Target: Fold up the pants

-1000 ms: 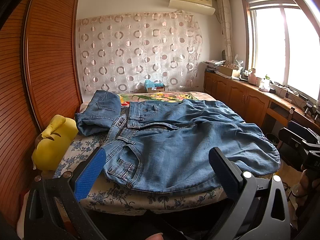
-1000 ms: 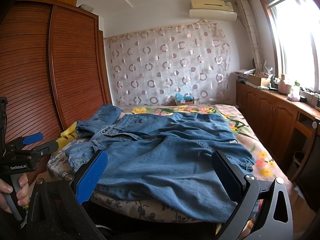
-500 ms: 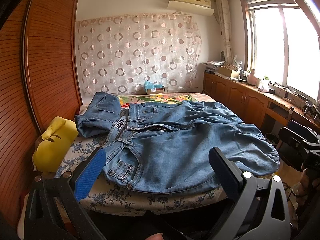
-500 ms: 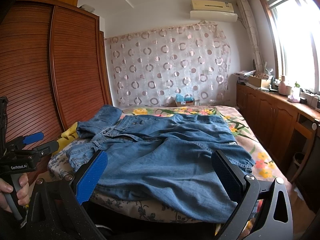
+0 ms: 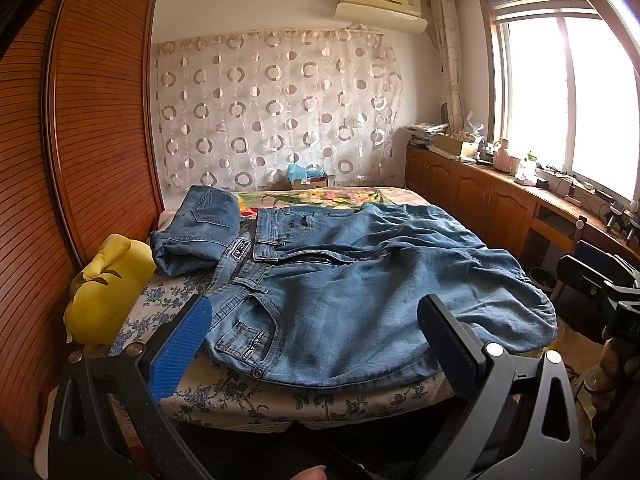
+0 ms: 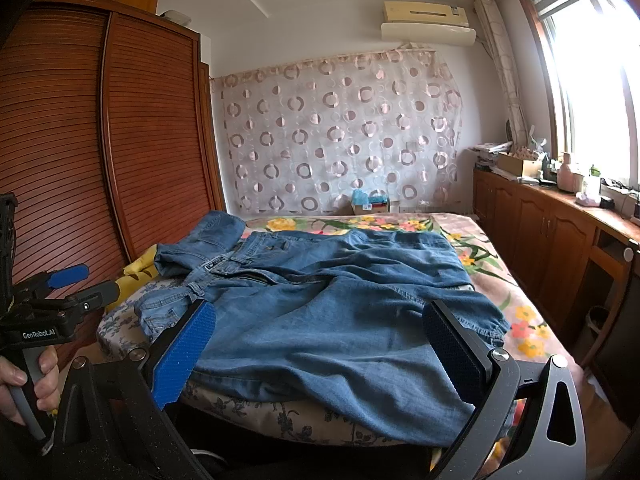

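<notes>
Blue denim pants lie spread across the bed, waistband to the left, legs running right and hanging over the near edge. The same pants fill the middle of the right wrist view. A second, folded piece of denim rests at the back left, by the waistband. My left gripper is open, held short of the bed's near edge, nothing between its fingers. My right gripper is open too, hovering before the draped leg fabric. The left gripper also shows at the left of the right wrist view, held by a hand.
A yellow plush toy sits at the bed's left edge against the wooden slatted wardrobe. A wooden cabinet run with clutter stands under the window on the right. A patterned curtain covers the far wall.
Both cameras have drifted very slightly; the pants and both open grippers stay as they were.
</notes>
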### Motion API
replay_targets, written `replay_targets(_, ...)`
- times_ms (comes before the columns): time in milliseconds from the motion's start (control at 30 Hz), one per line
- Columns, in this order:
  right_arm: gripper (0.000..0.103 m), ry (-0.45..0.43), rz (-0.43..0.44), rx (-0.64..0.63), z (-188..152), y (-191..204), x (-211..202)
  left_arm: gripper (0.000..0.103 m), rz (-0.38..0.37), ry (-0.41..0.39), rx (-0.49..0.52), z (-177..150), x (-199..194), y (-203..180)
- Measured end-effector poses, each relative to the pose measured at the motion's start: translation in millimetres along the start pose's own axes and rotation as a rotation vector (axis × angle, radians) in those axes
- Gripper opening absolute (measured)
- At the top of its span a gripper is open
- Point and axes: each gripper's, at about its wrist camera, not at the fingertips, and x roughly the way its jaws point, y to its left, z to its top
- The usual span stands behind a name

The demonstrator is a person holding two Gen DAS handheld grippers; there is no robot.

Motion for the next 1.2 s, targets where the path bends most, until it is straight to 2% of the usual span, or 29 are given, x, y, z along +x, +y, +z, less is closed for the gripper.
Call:
replay_targets(267,0.103,0.0,0.0,0.0,-0.1,0.0,0.0,0.103,-0.003,-0.001,0.002,2.1,-5.1,-4.4)
replay_targets(500,0.103,0.024,-0.004,-0.001,-4.8,-4.5,6.0,0.103,-0.011,0.033,-0.003,0.0,4.5,-9.6)
replay_targets(767,0.103,0.071,-0.019,-0.012,-10.7,-11.8,15.6,0.103,-0.003,0.068,-0.032,-13.8,24.5,11.6)
replay_targets(1200,0.097,0.172,-0.037,-0.043,-11.9,-17.1,31.0,0.103,0.02,0.131,-0.064,-24.5,48.5,48.2)
